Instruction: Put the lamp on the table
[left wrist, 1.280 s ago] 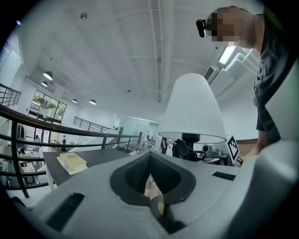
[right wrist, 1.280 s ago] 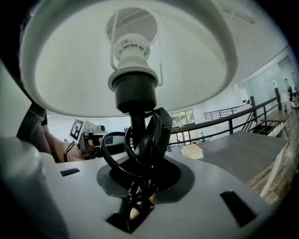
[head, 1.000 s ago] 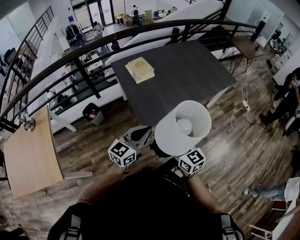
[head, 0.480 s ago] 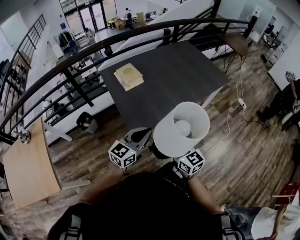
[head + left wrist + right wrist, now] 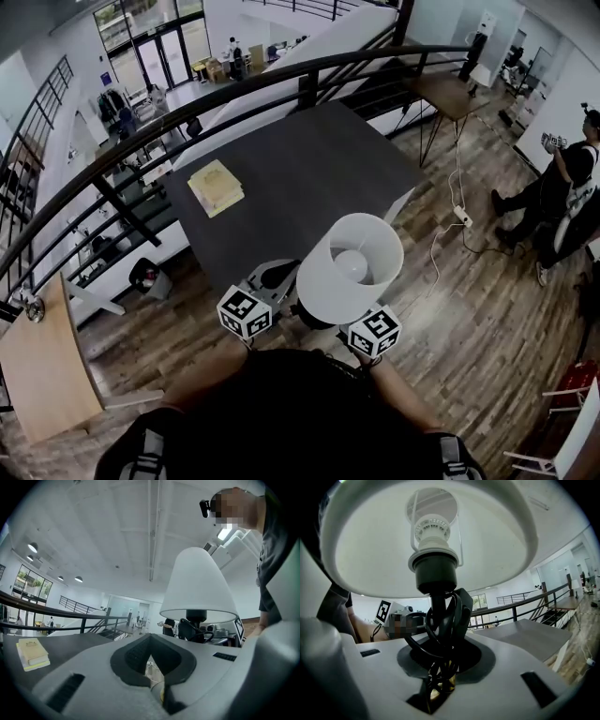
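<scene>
The right gripper (image 5: pixel 440 667) has its jaws clamped on the dark stem of the lamp (image 5: pixel 350 267), with the black cord bunched round it and the white shade upright above; the lamp hangs in the air by the near edge of the dark bench (image 5: pixel 309 159), not resting on it; the left gripper (image 5: pixel 274 277) is just beside it, jaws together and empty; a yellow book (image 5: pixel 216 187) lies on the bench's left side.

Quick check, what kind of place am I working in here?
Likely an office mezzanine: a railing runs behind the table, with a lower floor and glass doors beyond it.
</scene>
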Motion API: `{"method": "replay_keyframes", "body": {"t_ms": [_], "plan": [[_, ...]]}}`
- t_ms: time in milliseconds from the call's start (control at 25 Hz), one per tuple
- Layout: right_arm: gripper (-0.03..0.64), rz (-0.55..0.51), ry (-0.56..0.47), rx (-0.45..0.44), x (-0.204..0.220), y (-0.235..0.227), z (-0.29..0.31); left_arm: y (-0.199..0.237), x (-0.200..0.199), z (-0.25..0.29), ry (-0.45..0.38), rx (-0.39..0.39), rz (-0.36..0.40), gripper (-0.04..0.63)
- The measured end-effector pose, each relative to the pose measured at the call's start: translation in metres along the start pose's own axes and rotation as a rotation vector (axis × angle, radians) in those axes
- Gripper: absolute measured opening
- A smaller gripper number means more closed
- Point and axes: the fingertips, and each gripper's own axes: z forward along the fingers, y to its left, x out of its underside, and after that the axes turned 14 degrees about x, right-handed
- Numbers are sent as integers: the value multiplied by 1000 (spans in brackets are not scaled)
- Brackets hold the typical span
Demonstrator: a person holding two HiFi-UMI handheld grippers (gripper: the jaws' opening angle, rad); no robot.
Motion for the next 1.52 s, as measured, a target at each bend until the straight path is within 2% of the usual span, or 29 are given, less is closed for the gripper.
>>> {"method": "replay_keyframes", "body": {"t_ms": [160,400,960,1240,1520], "plan": [[97,0,-3,30,-2,-35,-10,-3,4,40,6,35,-3,9],[97,60,-6,84,0,-80,-24,-4,16,86,40,79,-25,9],[97,73,5,160,-2,-151,-14,28,23,164,52,164,-37,9],[97,88,15,163,-7,-179,13,62,23,186,61,170,-51,9],[97,87,21,157,-23,-208,69,121,14,202,66,173,-54,9]]}}
